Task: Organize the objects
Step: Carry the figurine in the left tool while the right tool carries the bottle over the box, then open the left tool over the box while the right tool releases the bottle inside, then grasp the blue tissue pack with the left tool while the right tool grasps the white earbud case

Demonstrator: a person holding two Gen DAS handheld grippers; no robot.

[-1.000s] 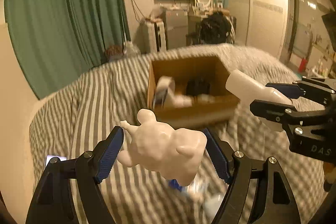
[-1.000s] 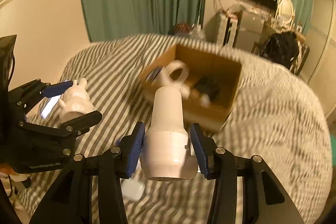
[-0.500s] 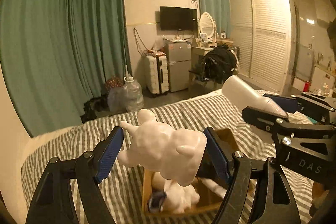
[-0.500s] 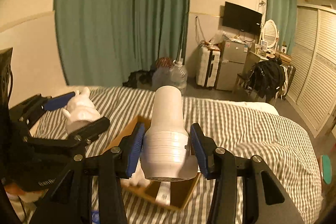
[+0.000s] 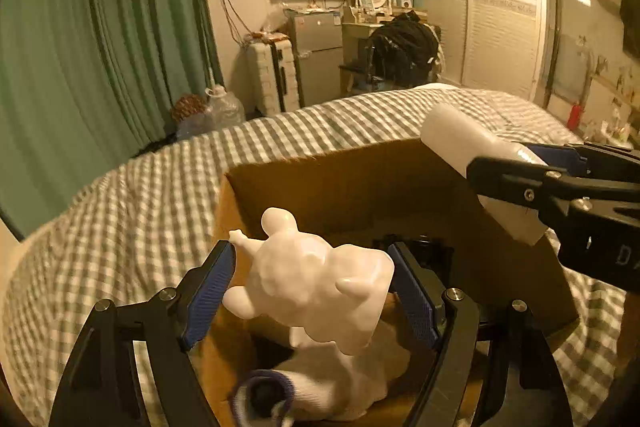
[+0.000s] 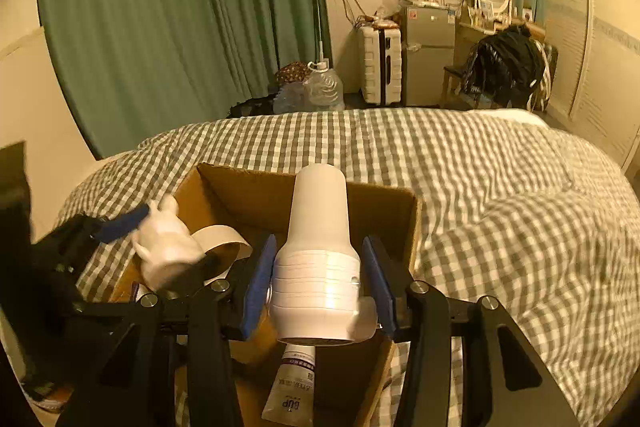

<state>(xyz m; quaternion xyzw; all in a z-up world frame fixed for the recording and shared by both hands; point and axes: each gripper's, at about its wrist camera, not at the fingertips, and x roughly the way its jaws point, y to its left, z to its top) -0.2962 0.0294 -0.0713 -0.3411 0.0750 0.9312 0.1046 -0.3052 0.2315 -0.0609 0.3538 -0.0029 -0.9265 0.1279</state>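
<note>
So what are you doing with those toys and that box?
A person is tidying things into a cardboard box on the checked bed. The left tongs grip a white animal figurine, and the right tongs grip a white bottle-shaped thing. Both hang over the open box, not yet let go. A tube and a tape roll already lie inside.

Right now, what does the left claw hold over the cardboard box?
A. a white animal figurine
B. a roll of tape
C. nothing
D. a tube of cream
A: the left claw is closed on a white animal figurine, hanging above the open cardboard box.
</note>
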